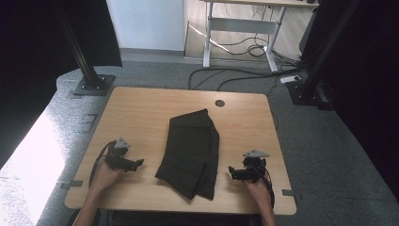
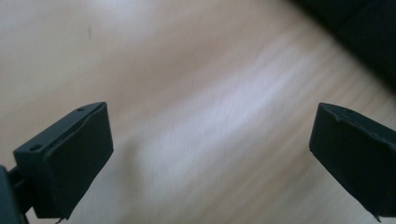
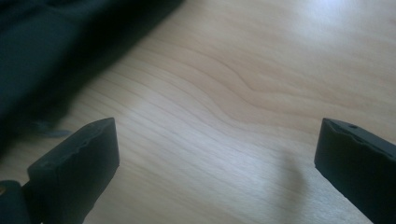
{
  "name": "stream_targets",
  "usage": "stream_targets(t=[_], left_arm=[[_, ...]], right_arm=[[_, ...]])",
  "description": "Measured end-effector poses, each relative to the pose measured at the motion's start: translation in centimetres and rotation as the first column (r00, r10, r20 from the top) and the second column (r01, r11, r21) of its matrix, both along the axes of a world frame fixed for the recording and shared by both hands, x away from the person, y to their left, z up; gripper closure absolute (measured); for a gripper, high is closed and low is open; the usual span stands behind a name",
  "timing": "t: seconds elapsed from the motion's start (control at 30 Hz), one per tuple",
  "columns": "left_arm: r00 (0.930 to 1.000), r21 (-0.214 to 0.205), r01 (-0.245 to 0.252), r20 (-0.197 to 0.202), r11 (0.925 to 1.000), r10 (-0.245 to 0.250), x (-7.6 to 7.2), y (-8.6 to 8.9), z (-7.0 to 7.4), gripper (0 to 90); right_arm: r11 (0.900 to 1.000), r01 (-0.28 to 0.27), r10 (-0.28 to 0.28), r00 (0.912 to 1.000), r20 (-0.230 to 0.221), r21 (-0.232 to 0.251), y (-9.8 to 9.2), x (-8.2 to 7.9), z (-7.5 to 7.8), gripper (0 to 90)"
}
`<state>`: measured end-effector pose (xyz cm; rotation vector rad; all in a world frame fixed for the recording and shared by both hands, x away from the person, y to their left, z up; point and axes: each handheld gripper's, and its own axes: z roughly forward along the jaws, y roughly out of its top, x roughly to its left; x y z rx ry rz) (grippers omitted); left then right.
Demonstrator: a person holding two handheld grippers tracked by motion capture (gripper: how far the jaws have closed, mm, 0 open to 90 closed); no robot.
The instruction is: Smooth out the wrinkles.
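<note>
1. In the high view, a folded black cloth [image 1: 190,153] lies in the middle of the wooden table [image 1: 141,113], its near end close to the person's edge.
2. The same view places the left gripper [image 1: 137,163] on the table left of the cloth and the right gripper [image 1: 232,172] to its right. Both are near the cloth without touching it, and each points inward at it.
3. The left gripper view adds the close detail: its jaws stand wide apart over bare wood with nothing between them, and the cloth [image 2: 359,32] is a dark patch in the upper right corner.
4. The right gripper view shows its jaws spread wide and empty too, with wood grain between them. Here the cloth [image 3: 60,46] fills the upper left, and a loose thread lies at its edge, a detail too small to see in the high view.
</note>
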<state>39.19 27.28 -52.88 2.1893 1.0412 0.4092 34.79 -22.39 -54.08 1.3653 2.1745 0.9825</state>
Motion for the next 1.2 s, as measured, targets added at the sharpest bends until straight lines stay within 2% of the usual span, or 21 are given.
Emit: stream_targets(t=[0.1, 0.2, 0.33, 0.47, 0.57, 0.67, 0.73, 0.83, 0.93, 1.0, 1.07, 1.2], left_arm=[[0.9996, 0.029, 0.018, 0.02, 0.9994, -0.019, 2.0, -1.6, 1.7, 0.0], [0.9981, 0.039, 0.04, 0.044, 0.9984, -0.042, 4.4, -3.8, 3.4, 0.0], [0.9953, 0.076, 0.062, 0.069, 0.9952, -0.067, 6.9, -6.9, 4.5, 0.0], [0.993, 0.105, 0.082, 0.076, 0.991, -0.09, 9.0, -9.5, 4.5, 0.0], [0.9917, 0.1, 0.085, 0.088, 0.9914, -0.094, 10.5, -11.0, 4.2, 0.0], [0.9922, 0.096, 0.078, 0.089, 0.9923, -0.087, 11.8, -12.2, 3.3, 0.0], [0.9941, 0.097, 0.078, 0.068, 0.9922, -0.085, 12.6, -12.8, 2.3, 0.0], [0.9957, 0.125, 0.065, 0.058, 0.9899, -0.073, 13.0, -13.4, 0.9, 0.0], [0.9962, 0.13, 0.05, 0.065, 0.9903, -0.059, 12.7, -13.2, 0.4, 0.0], [0.997, 0.133, 0.04, 0.06, 0.9903, -0.048, 12.5, -12.9, 0.3, 0.0], [0.9982, 0.123, 0.026, 0.05, 0.9921, -0.032, 12.2, -12.5, 0.2, 0.0], [0.9988, 0.138, 0.007, 0.047, 0.9904, -0.014, 11.1, -11.3, 0.4, 0.0]], right_arm=[[0.9996, -0.028, 0.028, 0.9995, 0.014, 0.006, 0.8, -0.8, 1.0, 0.8], [0.998, -0.062, 0.062, 0.9978, 0.022, 0.003, 1.6, -1.7, 2.0, 1.4], [0.9951, -0.097, 0.096, 0.9949, 0.029, 0.022, 2.9, -2.6, 3.0, 2.6], [0.9885, -0.146, 0.146, 0.9892, 0.015, 0.037, 4.5, -3.2, 3.1, 2.6], [0.9834, -0.176, 0.176, 0.9844, 0.013, 0.044, 5.9, -3.7, 2.8, 2.6], [0.9789, -0.198, 0.198, 0.9801, 0.008, 0.049, 7.1, -4.0, 2.4, 2.1], [0.9767, -0.21, 0.211, 0.9774, -0.011, 0.042, 8.0, -4.0, 1.8, 1.7], [0.9756, -0.219, 0.219, 0.9747, -0.047, -0.01, 9.0, -3.6, 0.5, 0.9], [0.9764, -0.204, 0.198, 0.977, -0.078, -0.071, 9.3, -3.1, -0.9, 0.0], [0.98, -0.189, 0.186, 0.9808, -0.06, -0.062, 9.2, -2.8, -1.1, 0.0], [0.9794, -0.187, 0.181, 0.9806, -0.075, -0.077, 9.1, -2.4, -0.9, 0.0], [0.9869, -0.135, 0.127, 0.9881, -0.086, -0.088, 7.9, -1.1, -0.7, 0.0]])
